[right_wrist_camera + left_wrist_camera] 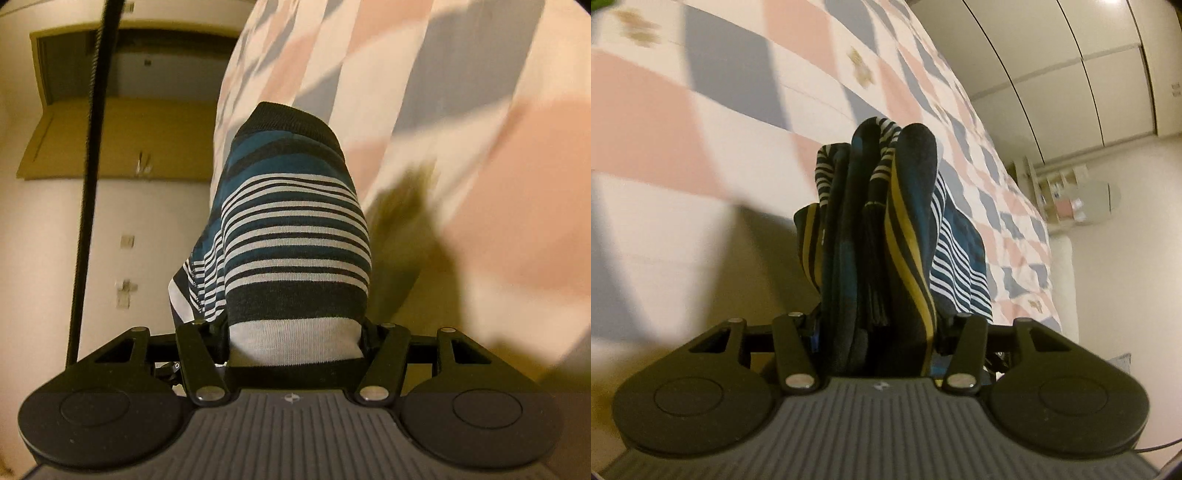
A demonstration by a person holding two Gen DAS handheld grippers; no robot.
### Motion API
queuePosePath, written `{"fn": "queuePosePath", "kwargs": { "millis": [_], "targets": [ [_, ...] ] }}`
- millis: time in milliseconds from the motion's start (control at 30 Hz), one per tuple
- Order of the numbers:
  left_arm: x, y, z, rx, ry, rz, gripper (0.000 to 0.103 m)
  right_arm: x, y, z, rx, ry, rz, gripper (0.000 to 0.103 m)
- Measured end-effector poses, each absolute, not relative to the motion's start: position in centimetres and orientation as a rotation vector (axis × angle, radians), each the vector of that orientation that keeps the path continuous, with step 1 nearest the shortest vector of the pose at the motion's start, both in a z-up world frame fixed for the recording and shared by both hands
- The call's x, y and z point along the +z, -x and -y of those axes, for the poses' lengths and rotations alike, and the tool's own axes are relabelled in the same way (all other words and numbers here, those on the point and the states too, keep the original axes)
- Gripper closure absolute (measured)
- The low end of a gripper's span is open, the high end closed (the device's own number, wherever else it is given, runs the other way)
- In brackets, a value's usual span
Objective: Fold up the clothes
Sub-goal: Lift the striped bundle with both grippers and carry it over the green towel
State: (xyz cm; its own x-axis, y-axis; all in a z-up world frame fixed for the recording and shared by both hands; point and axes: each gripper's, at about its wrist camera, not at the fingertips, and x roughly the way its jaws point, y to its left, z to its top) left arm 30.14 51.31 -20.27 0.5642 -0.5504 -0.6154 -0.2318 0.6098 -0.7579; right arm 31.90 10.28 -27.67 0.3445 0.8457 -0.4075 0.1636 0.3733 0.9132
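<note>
Garment (striped: navy/teal/white/mustard) was bunched betw. jaws of L gripper, clamped on it, held above the checked bedspread. R gripper also clamped on striped fabric, a white/navy/teal fold standing up over its jaws. Wardrobe doors in bkgd. Both views motion-blurred.

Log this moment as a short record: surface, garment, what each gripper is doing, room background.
surface: bed with pink, blue-grey and white checked cover
garment: striped garment in navy, teal, white and mustard, bunched
left gripper: shut on a thick bunch of the striped garment
right gripper: shut on another part, white and navy stripes showing
background: wardrobe doors in left view; black cable in right view
</note>
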Motion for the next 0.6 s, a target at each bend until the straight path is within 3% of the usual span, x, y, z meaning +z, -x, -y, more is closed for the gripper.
{"fn": "queuePosePath", "kwargs": {
  "millis": [267,600],
  "targets": [
    [-16.1,-24.5,-65.8,-0.142,0.915,-0.882,0.057,-24.6,-29.1,-23.5,0.722,-1.070,-1.156,0.045],
    [-11.7,-26.5,-89.8,-0.171,0.774,-0.823,0.057,-22.4,-26.5,-48.7,0.736,-1.173,-1.008,0.045]
  ]
}}
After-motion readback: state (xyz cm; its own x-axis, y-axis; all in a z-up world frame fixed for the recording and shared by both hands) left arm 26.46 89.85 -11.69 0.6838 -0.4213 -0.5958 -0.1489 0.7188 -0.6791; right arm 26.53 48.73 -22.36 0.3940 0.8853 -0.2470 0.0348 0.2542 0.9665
